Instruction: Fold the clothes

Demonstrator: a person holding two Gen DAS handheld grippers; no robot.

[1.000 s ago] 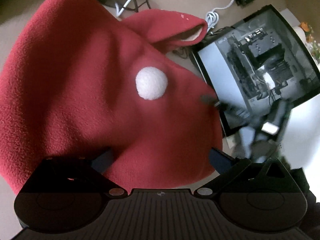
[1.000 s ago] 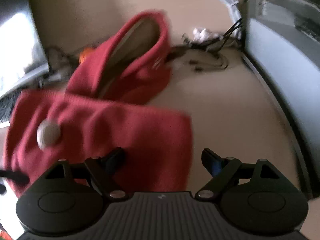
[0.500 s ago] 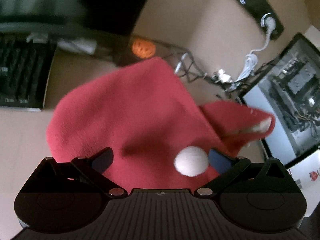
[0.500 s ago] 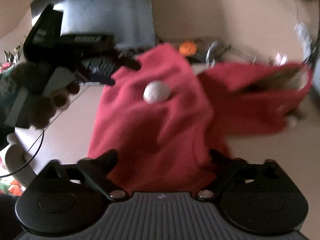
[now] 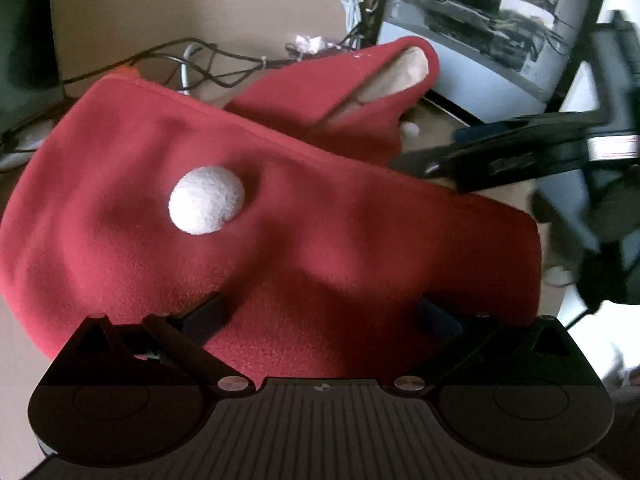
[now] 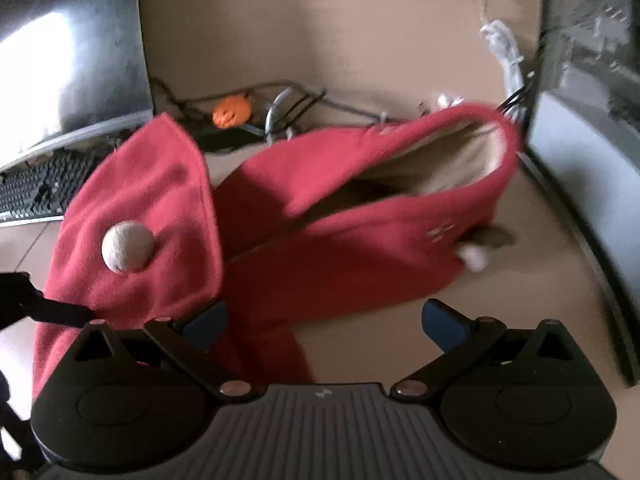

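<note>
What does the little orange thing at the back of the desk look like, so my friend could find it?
Look past the red fleece garment to the tangle of cables by the wall. The small pumpkin sits there, right of the keyboard. It is round, the only orange thing, with a dark carved face.

One red top (image 5: 280,240). Two white pom-poms (image 5: 206,199) on it. One orange pumpkin (image 6: 232,112). One keyboard (image 6: 40,188). Two grippers (image 5: 320,316).

Clear: bare tabletop (image 6: 460,280) at 3 o'clock of the red fleece garment (image 6: 340,240).
Blocked: cable tangle (image 6: 288,108) at 12; computer case (image 6: 584,140) further right; keyboard (image 6: 36,188) at 9.
</note>
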